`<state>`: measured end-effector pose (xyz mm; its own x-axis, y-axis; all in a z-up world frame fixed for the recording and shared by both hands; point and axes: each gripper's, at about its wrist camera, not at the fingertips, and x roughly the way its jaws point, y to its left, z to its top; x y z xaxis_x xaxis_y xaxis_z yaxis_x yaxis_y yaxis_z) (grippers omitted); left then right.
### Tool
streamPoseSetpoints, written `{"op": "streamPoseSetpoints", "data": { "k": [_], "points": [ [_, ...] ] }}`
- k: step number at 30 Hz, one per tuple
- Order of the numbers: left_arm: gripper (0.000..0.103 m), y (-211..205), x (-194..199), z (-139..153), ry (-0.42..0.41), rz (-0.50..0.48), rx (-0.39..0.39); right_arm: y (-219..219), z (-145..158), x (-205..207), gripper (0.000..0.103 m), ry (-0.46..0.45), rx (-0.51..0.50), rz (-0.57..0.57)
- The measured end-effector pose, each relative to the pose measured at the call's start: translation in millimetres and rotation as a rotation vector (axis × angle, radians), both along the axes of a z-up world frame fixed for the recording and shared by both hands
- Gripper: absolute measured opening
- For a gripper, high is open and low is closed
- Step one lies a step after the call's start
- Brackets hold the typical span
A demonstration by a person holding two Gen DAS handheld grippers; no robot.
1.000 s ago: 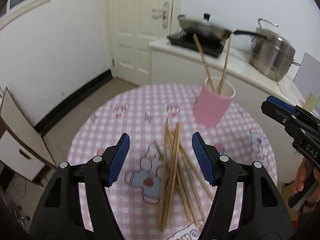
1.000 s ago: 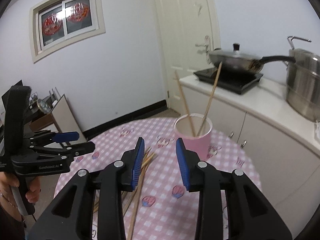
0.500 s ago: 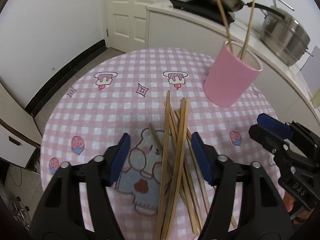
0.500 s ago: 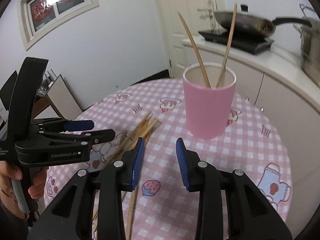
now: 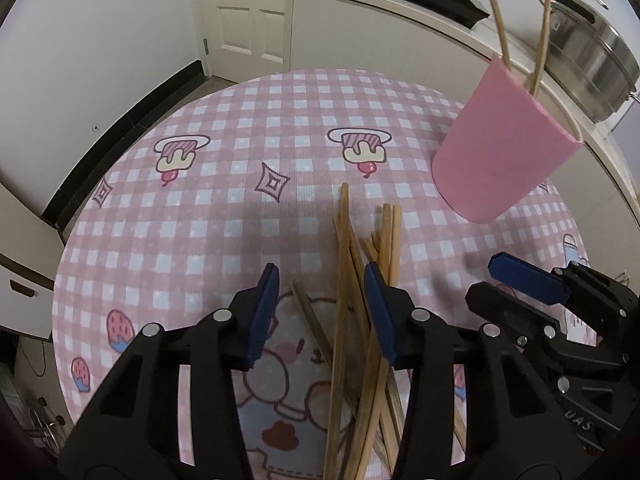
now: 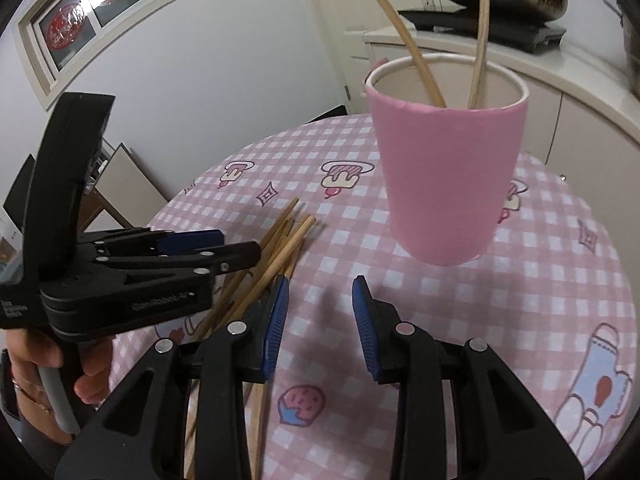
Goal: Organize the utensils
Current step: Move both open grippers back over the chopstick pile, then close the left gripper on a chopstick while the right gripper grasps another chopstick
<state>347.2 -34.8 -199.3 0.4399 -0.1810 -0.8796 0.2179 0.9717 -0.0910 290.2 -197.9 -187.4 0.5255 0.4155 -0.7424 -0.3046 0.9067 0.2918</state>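
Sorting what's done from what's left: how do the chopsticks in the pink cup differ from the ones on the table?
The two chopsticks in the pink cup stand upright and lean apart; the chopsticks on the table lie flat, crossed in a loose pile. The cup's pair is sorted and few; the pile holds several more. All look like plain light wood.

Pink cup [image 6: 444, 168], pale wooden chopsticks [image 5: 344, 280], pink-and-white checked tablecloth [image 5: 240, 184], black tongs with blue pads [image 6: 276, 320].
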Motion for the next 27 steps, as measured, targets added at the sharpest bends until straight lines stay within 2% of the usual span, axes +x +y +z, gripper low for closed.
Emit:
{"op": "streamPoseSetpoints", "data": {
  "k": [1,5,7,10,21,27],
  "points": [
    [0.035,-1,2,-2,0.004,-0.003,0.001,1,-1,1,0.031,0.006,0.007,0.000],
    [0.031,-5,6,-9,0.007,-0.008,0.003,4,-3,7,0.031,0.023,0.019,0.003],
    [0.017,-3,6,-9,0.004,-0.002,-0.003,6,-4,10,0.031,0.031,0.023,0.002],
    [0.008,6,6,-9,0.010,0.015,-0.025,8,-9,17,0.031,0.058,0.050,-0.001],
    [0.008,29,-6,5,-0.028,0.041,-0.060,20,-20,37,0.031,0.144,0.157,-0.007],
    [0.008,32,-7,8,-0.037,0.037,-0.068,21,-19,42,0.030,0.161,0.173,-0.016]
  ]
}}
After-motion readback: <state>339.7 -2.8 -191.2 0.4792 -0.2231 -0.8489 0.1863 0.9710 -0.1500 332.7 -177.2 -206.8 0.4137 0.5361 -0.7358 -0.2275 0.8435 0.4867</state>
